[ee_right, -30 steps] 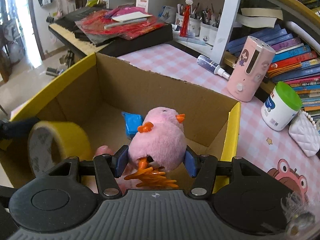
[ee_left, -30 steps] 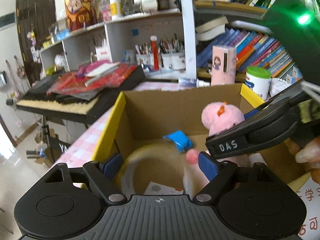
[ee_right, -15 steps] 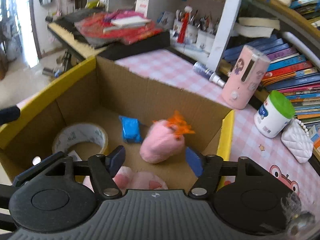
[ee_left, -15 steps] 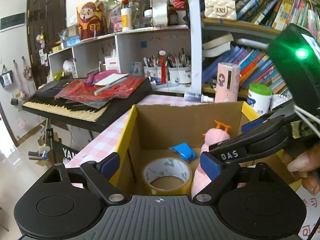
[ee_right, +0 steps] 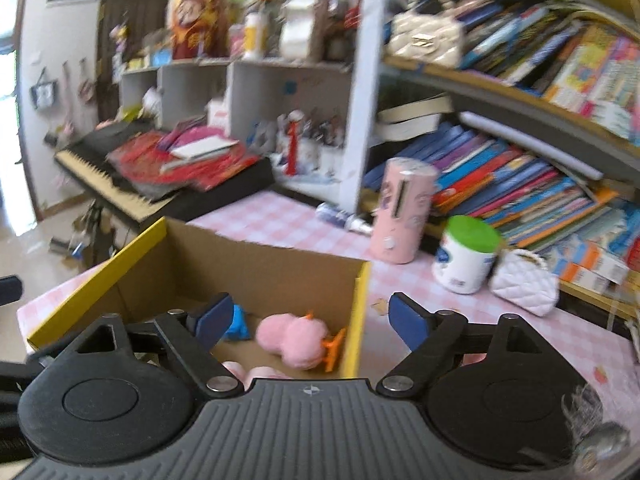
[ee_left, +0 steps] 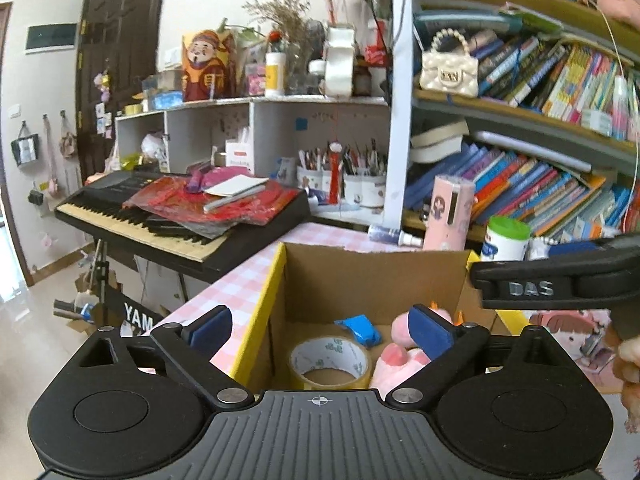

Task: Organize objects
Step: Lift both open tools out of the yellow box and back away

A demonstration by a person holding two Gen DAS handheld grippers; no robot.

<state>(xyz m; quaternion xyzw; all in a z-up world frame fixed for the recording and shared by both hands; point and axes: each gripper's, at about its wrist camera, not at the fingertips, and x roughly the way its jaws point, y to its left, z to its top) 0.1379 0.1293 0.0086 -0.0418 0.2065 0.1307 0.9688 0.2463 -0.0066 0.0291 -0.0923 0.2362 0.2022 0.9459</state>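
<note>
Box (ee_left: 360, 280) on the table (ee_right: 280, 220) holds four items: tape roll (ee_left: 330, 360), blue packet (ee_left: 360, 326), pink chick (ee_right: 294, 338) lying on its side near the right wall, and a pink paw toy (ee_left: 400, 364) at the near edge. Left gripper (ee_left: 320, 326) spread wide, nothing between its jaws. Right gripper (ee_right: 308, 316) has just been opening and is empty, above the box's right wall. Judged largely done. Pink canister (ee_right: 402, 210), green-lidded tub (ee_right: 466, 254) and white purse (ee_right: 524, 280) remain out on the table, possibly next.
</note>
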